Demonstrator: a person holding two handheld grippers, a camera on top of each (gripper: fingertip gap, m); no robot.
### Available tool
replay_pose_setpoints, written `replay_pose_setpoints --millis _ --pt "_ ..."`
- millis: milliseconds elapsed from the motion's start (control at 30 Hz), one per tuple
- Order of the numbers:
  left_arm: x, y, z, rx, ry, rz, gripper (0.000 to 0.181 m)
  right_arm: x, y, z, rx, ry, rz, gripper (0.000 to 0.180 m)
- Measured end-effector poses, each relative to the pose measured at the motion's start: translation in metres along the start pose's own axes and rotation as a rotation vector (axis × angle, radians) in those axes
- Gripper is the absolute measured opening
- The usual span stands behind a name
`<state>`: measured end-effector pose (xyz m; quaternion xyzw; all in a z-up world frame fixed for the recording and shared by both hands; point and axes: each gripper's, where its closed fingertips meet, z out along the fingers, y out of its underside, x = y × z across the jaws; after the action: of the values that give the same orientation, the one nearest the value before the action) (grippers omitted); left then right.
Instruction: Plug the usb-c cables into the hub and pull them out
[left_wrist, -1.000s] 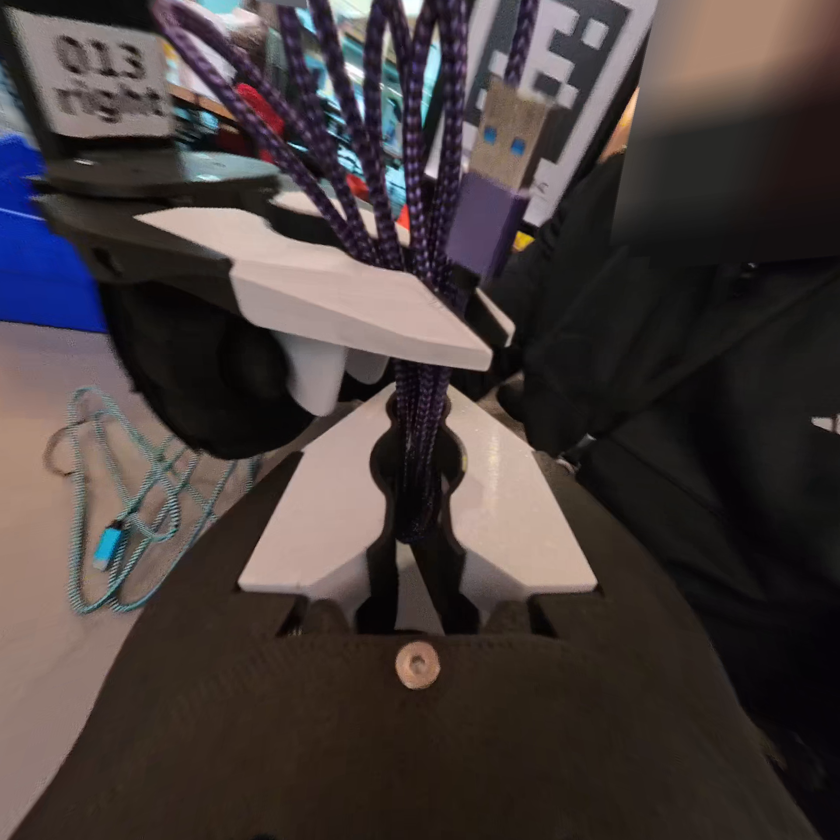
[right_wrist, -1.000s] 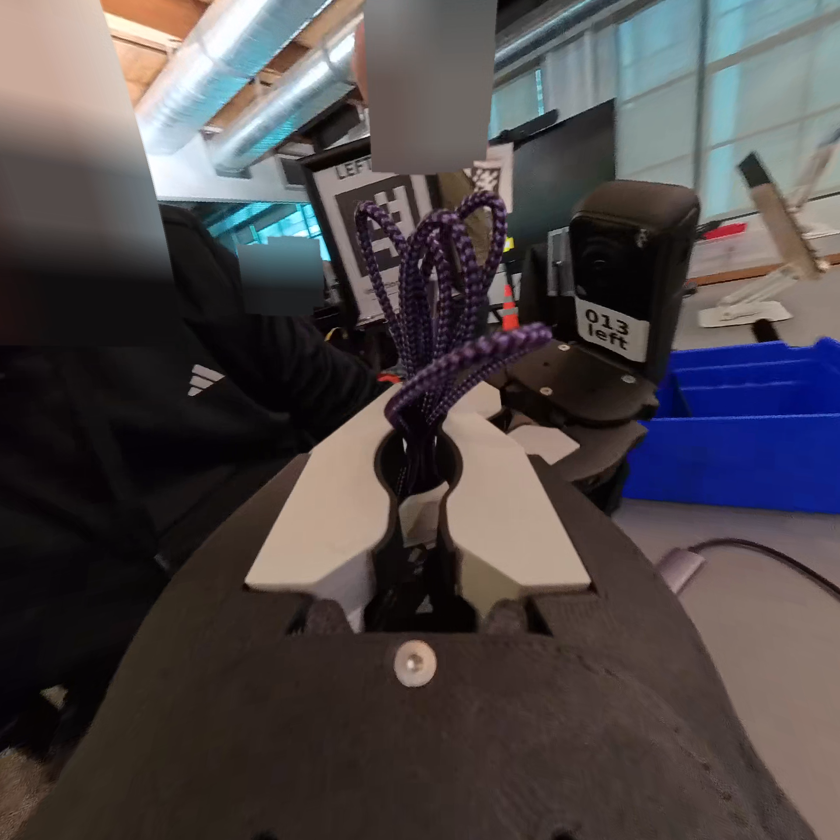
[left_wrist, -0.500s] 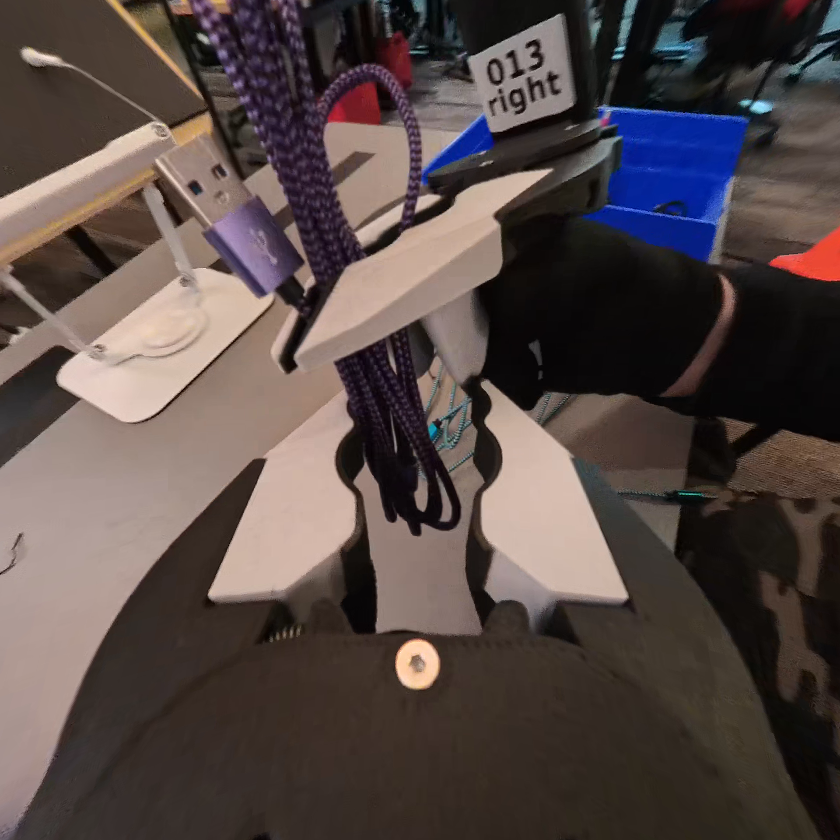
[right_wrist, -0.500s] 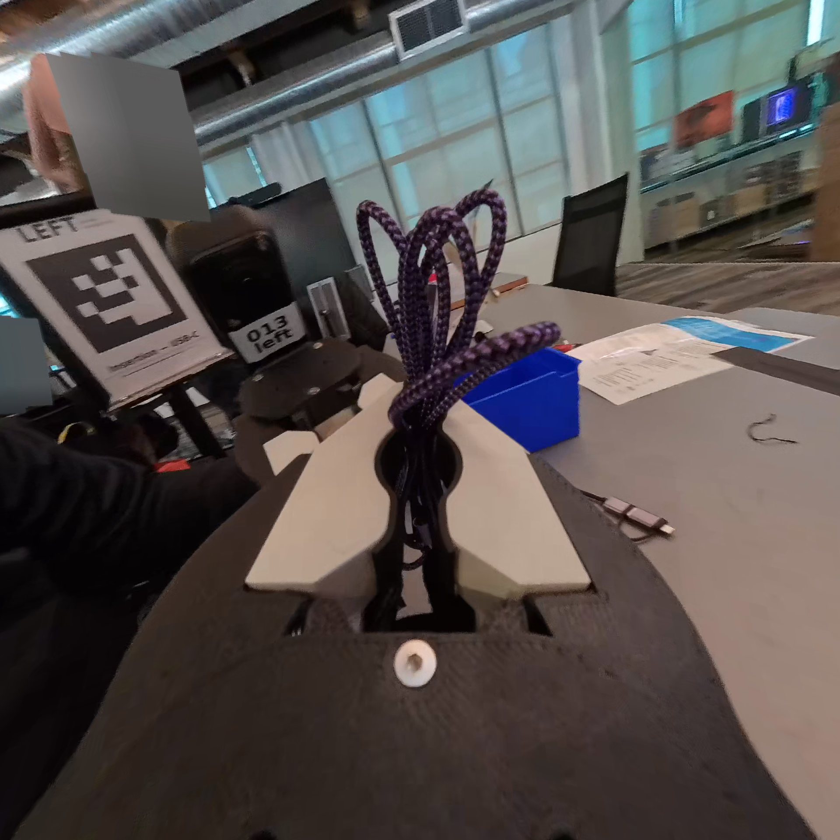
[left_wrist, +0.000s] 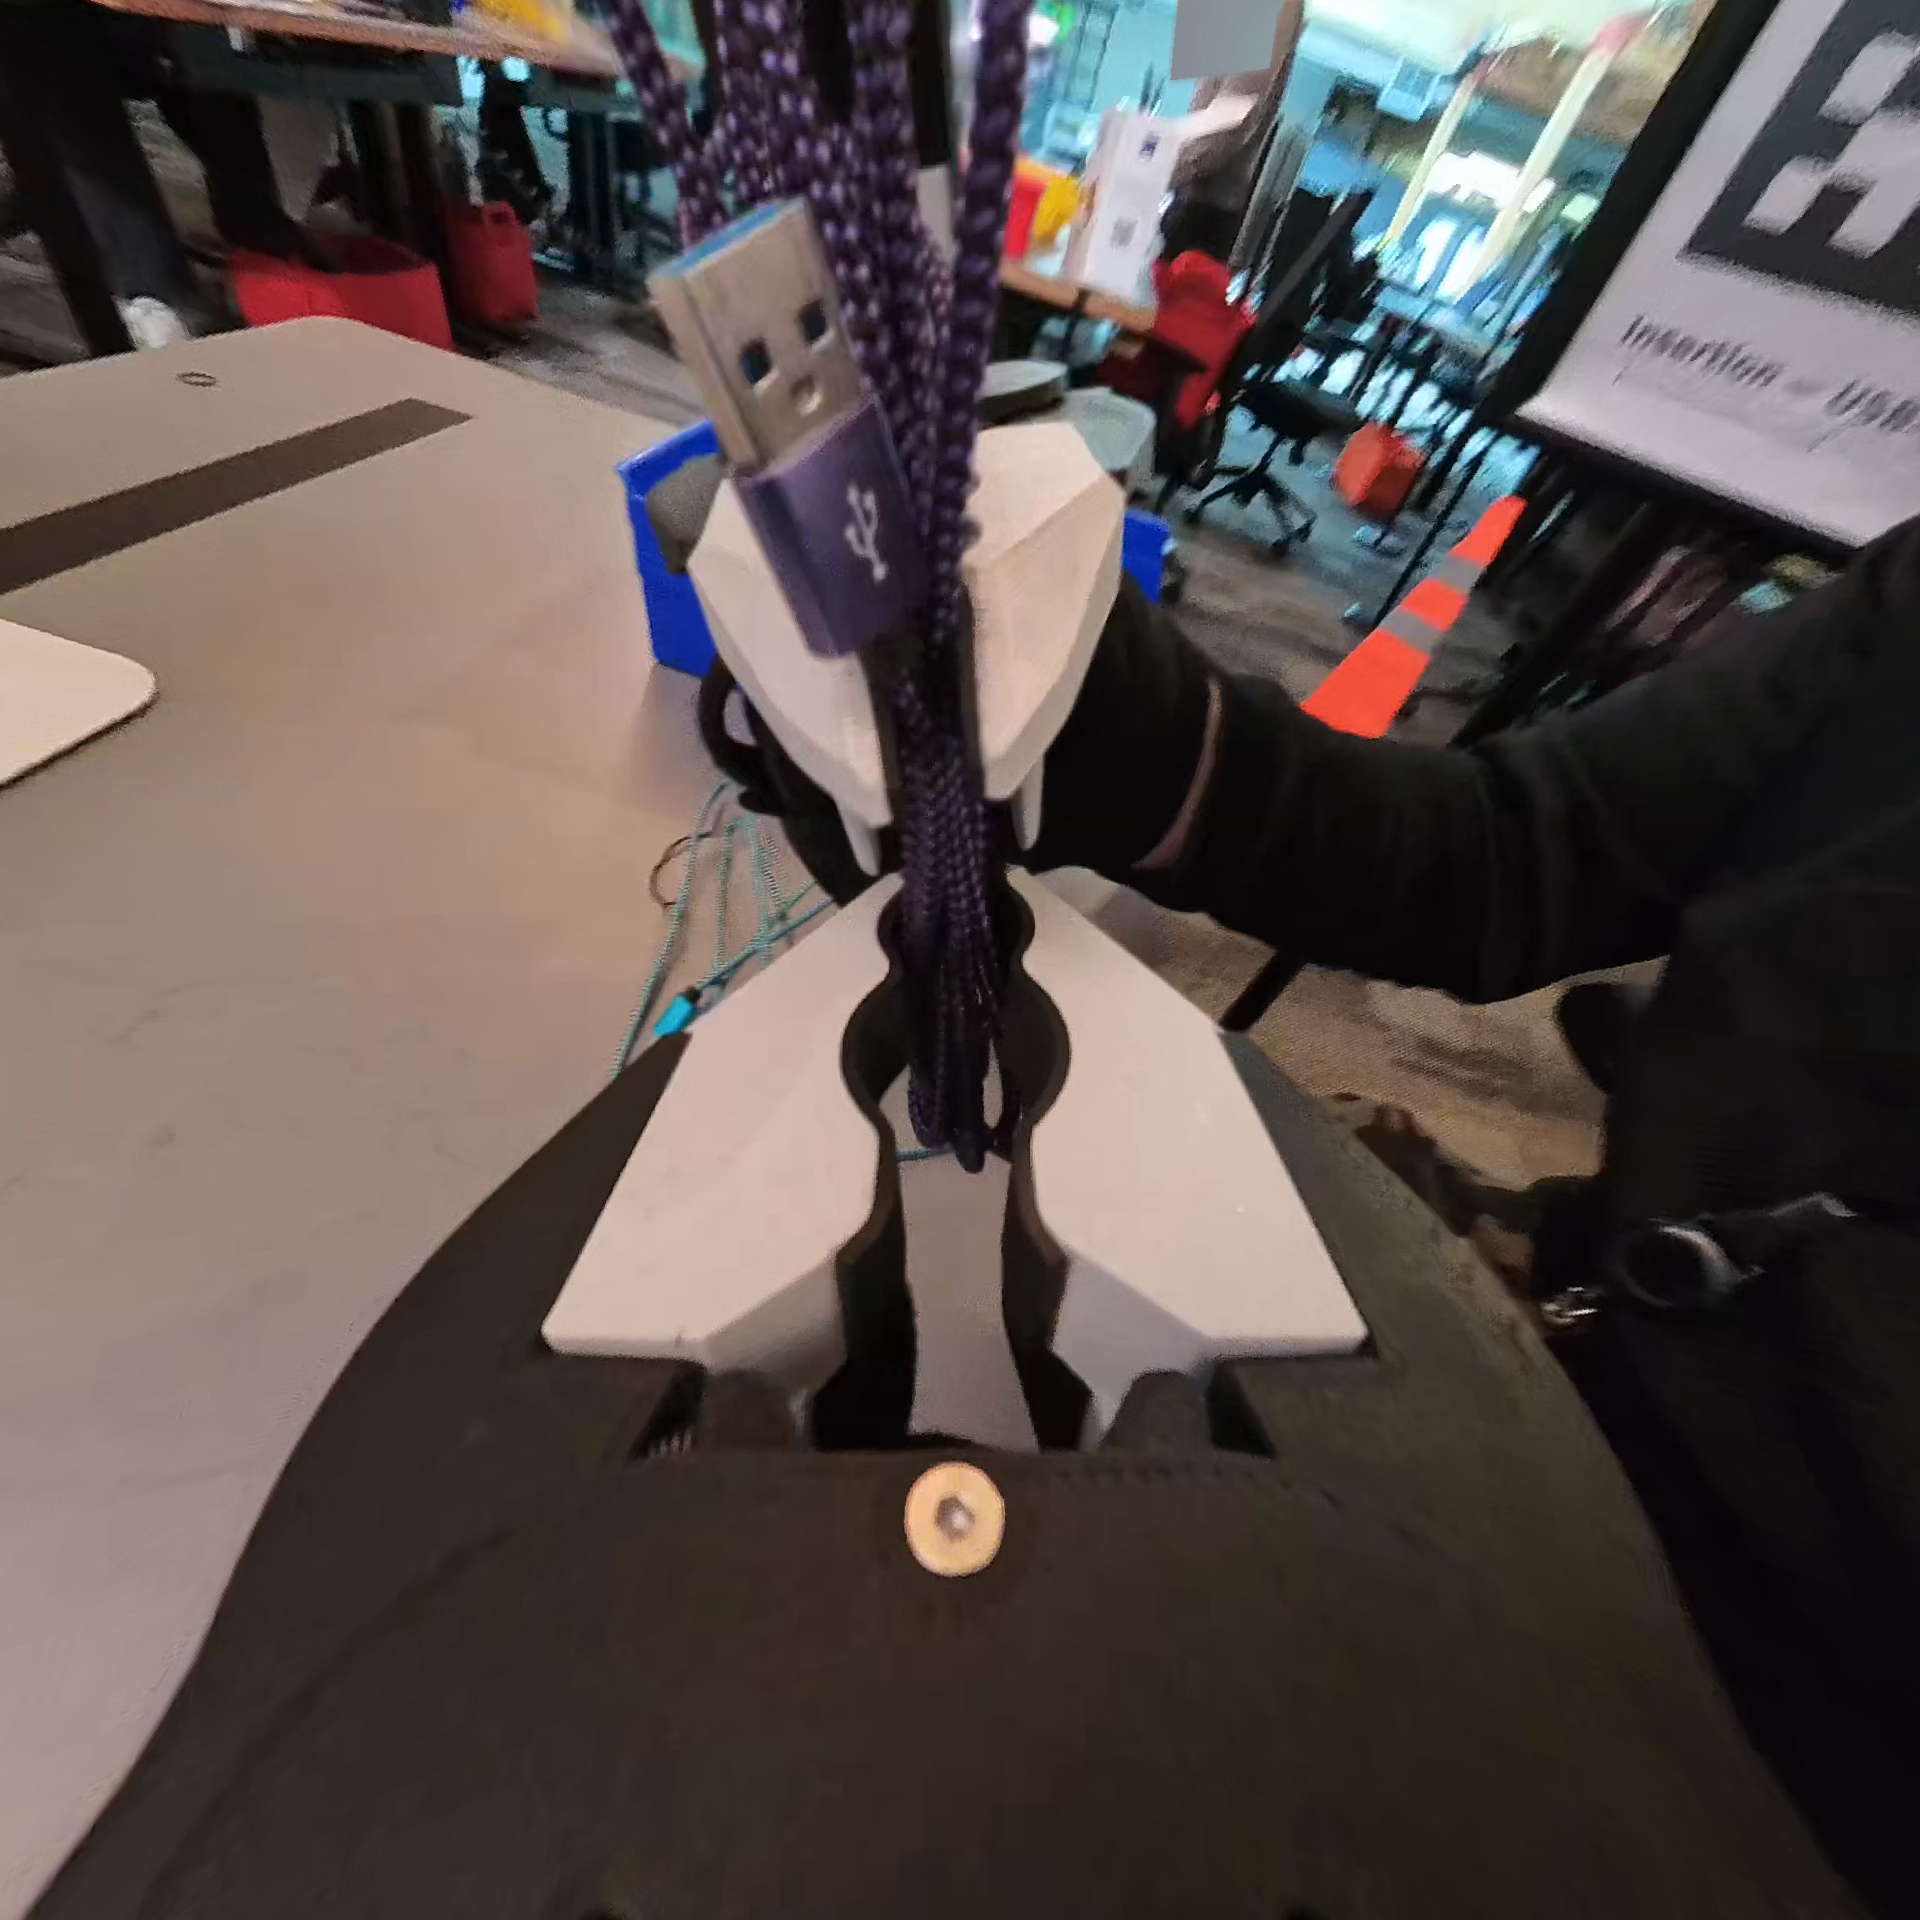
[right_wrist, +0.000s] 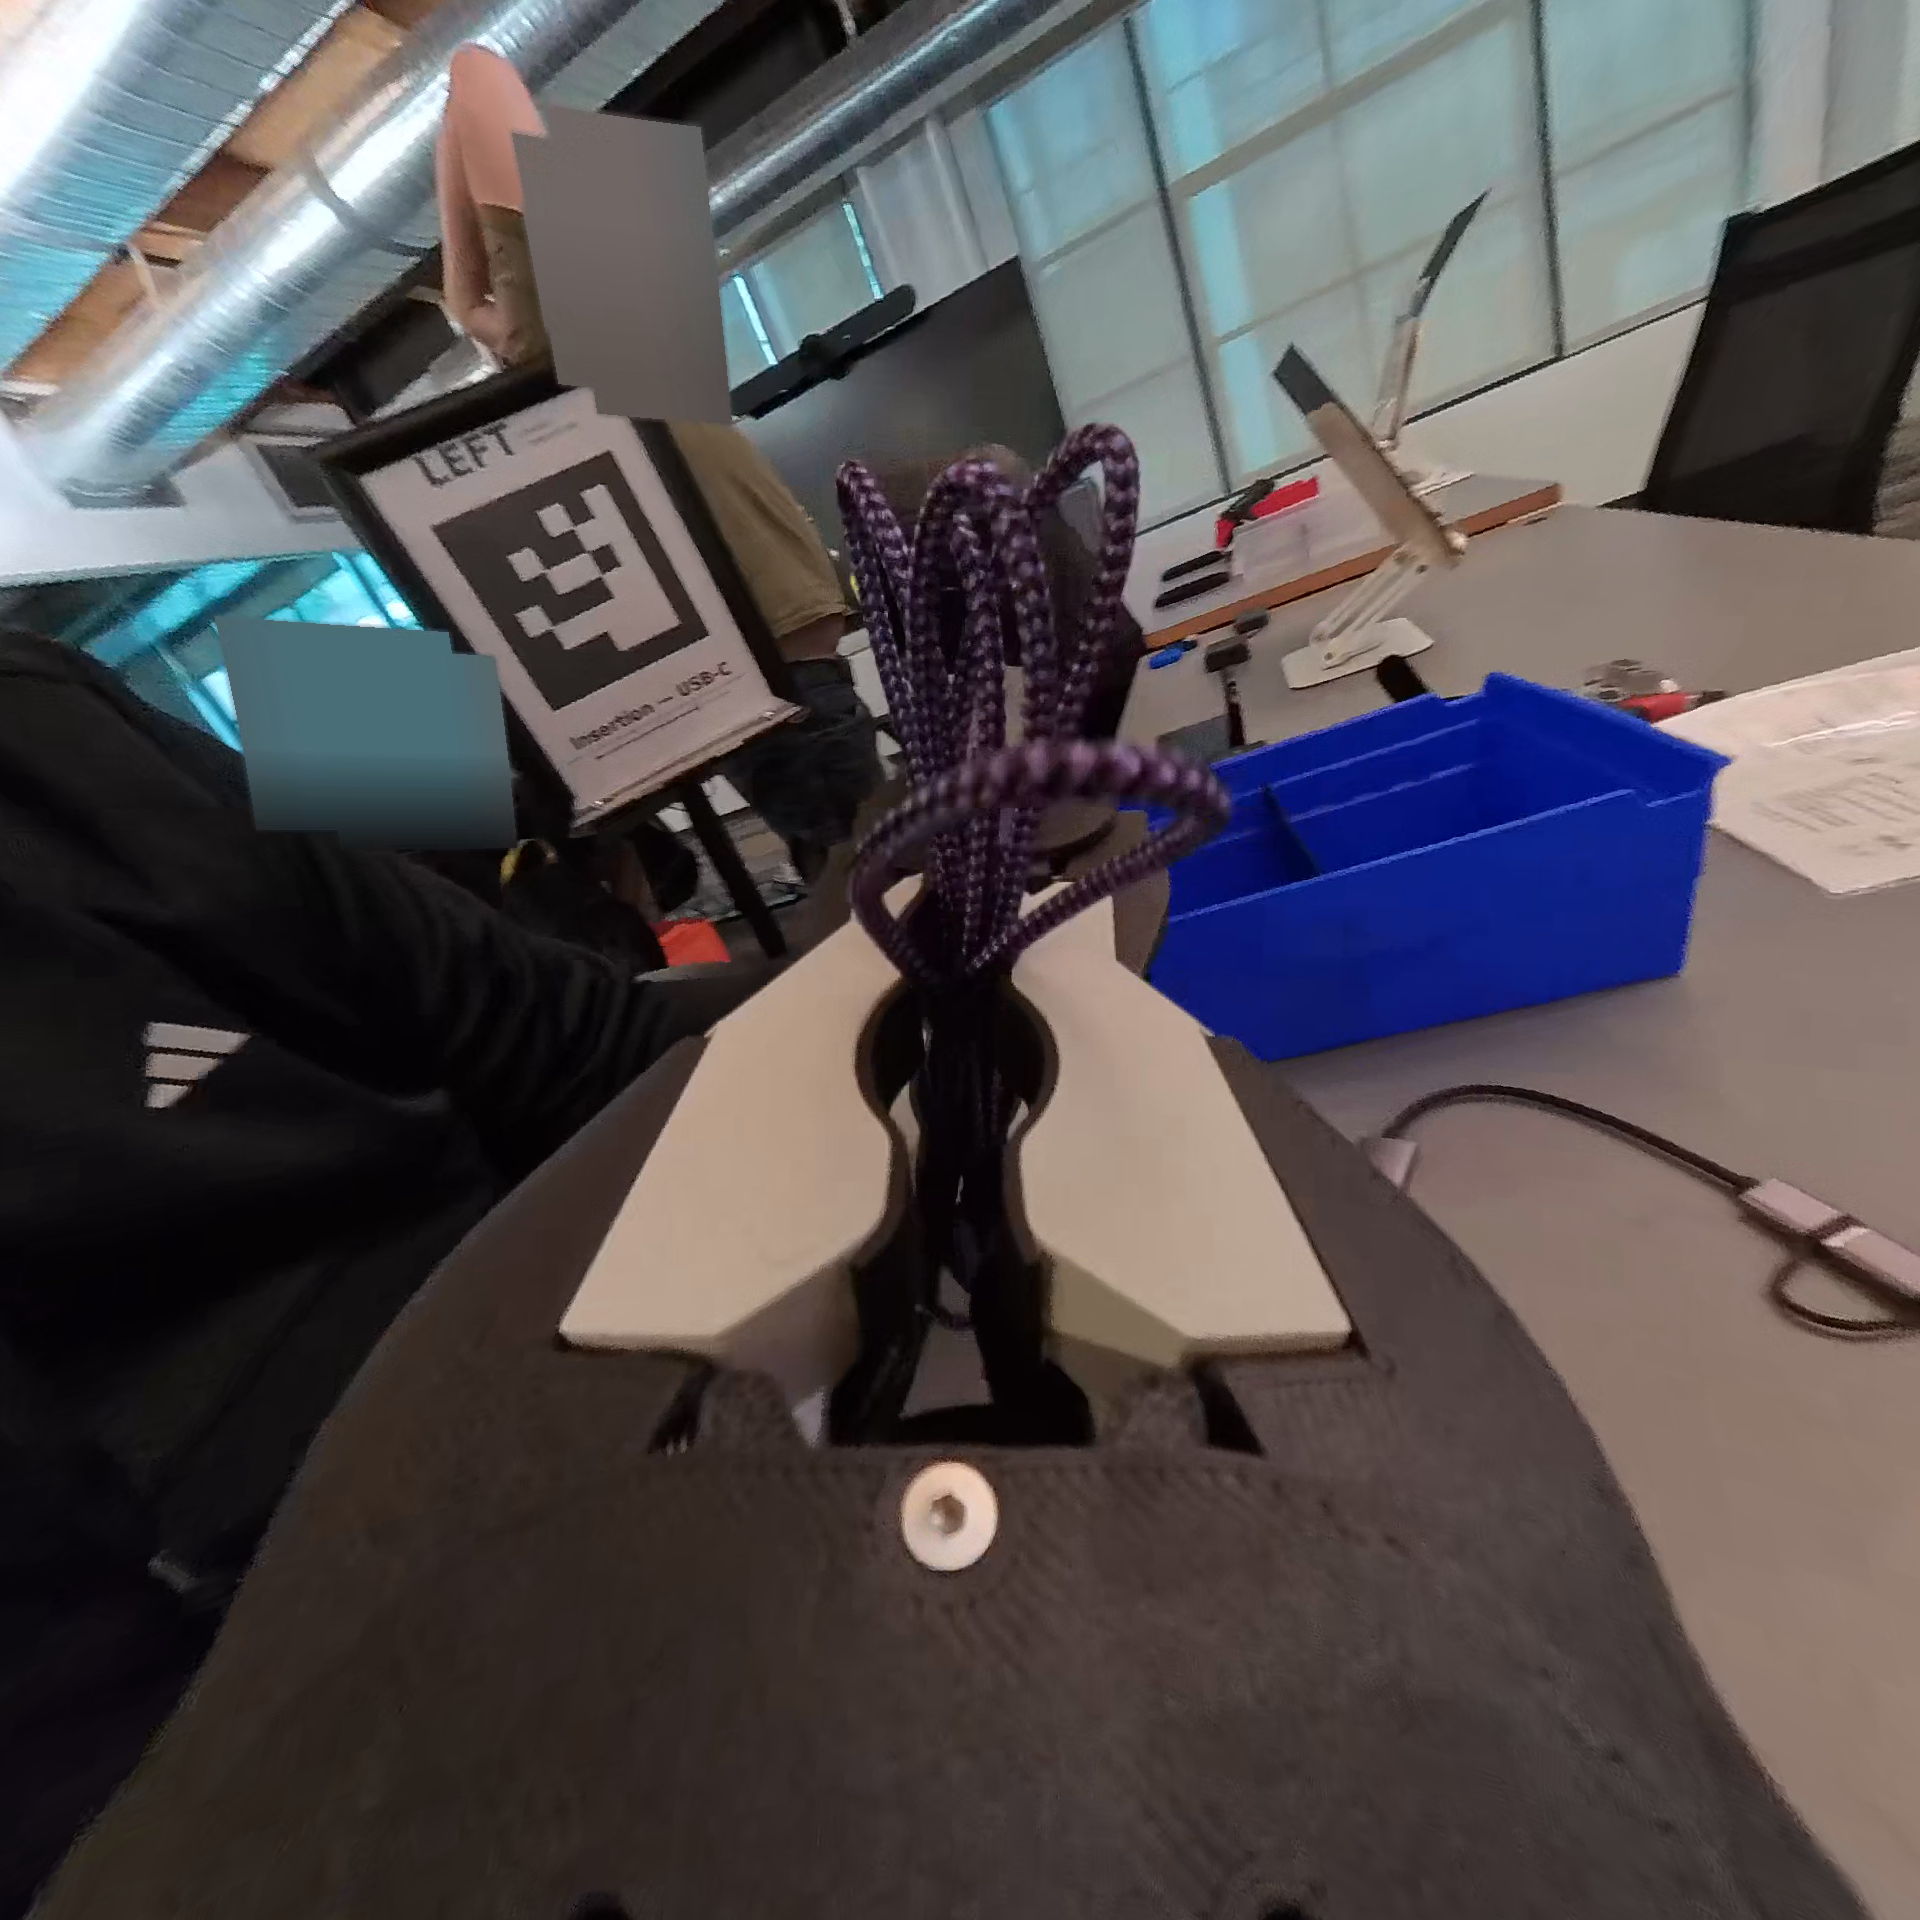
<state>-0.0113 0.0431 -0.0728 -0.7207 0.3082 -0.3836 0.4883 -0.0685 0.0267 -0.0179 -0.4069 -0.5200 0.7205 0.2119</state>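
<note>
Both my claws pinch one bundled purple cable

My left gripper (left_wrist: 954, 935) is clenched on the purple braided cable (left_wrist: 951, 997); just beyond, my right gripper (left_wrist: 914, 821) clamps the same bundle, its plug (left_wrist: 790, 416) sticking up. Farther off on the grey table (right_wrist: 1558, 1143) lie the hub (right_wrist: 1839, 1231) and a blue bin (right_wrist: 1455, 883).

Left wrist view: looks along its own fingers, level over the grey table (left_wrist: 312, 831), close on the facing right gripper (left_wrist: 940, 821). Right wrist view: tilted up toward windows, blue bin (right_wrist: 1455, 883) near. Both views share the purple cable bundle (left_wrist: 945, 987), seen from opposite ends
</note>
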Motion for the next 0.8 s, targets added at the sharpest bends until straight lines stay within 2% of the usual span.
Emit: replay_pose_setpoints --millis 100,233,333,367,433,667,800 --pt "-0.003 -0.004 -0.014 0.052 0.018 -0.055 0.008 0.005 -0.002 0.005 -0.020 -0.017 0.046 0.013" --pt "-0.007 -0.008 -0.031 0.108 0.019 -0.090 0.004 0.009 -0.008 0.011 -0.074 0.002 0.027 0.035" --pt "-0.001 -0.018 -0.049 0.201 0.107 -0.124 0.004 0.008 -0.006 0.017 -0.140 -0.039 0.041 0.077" --pt "0.005 -0.019 -0.054 0.217 0.170 -0.141 0.004 0.008 -0.005 0.017 -0.156 -0.056 0.029 0.079" --pt "0.029 -0.015 -0.060 0.197 0.362 -0.163 0.004 0.002 -0.008 0.018 -0.138 -0.129 0.044 0.072" --pt "0.082 0.004 -0.057 0.120 0.719 -0.108 0.005 -0.063 0.010 0.042 -0.183 -0.549 -0.018 0.043" --pt "0.096 0.012 -0.058 0.120 0.862 -0.118 0.005 -0.075 0.020 0.043 -0.206 -0.645 -0.041 0.023"
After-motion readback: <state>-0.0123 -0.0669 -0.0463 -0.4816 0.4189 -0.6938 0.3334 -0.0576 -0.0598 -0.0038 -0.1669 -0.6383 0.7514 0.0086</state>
